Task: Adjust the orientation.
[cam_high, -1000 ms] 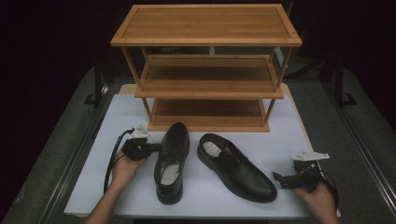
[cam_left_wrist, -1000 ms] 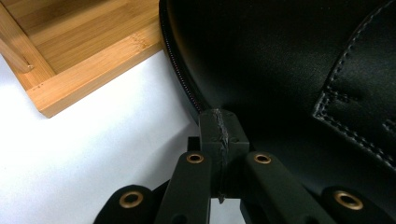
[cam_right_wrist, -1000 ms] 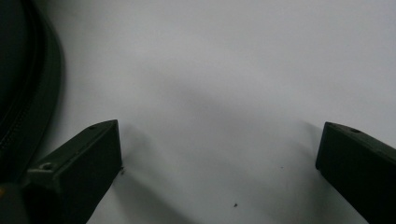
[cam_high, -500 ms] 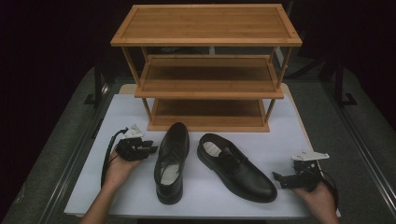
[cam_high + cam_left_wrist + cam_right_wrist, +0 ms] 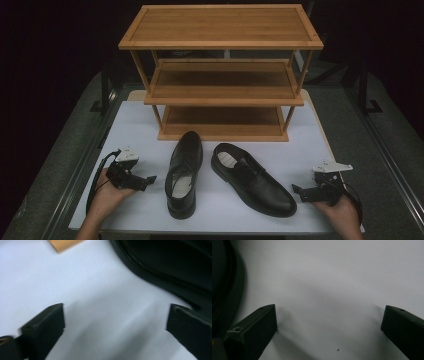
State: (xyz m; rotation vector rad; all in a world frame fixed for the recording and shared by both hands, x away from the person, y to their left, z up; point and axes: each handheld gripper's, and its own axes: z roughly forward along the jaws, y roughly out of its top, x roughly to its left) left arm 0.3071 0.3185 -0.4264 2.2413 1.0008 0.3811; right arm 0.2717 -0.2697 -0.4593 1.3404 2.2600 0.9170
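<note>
Tongs of the left hand (image 5: 150, 178) were drawn back from the left shoe (image 5: 183, 172), their jaws just opened wide and empty; the shoe was left on the bench (image 5: 135, 125), right tongs (image 5: 296, 190) wide beside the right shoe (image 5: 255, 179).

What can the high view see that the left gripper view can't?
High view alone: the whole wooden shoe rack, both black shoes, the left shoe and the right shoe, plus the right hand-held gripper, open beside the right shoe. Left gripper view alone: a close look between the left hand-held gripper's wide-open jaws, which have just been opening with nothing between them. Both share the white table, the left shoe's edge and a bit of rack.
</note>
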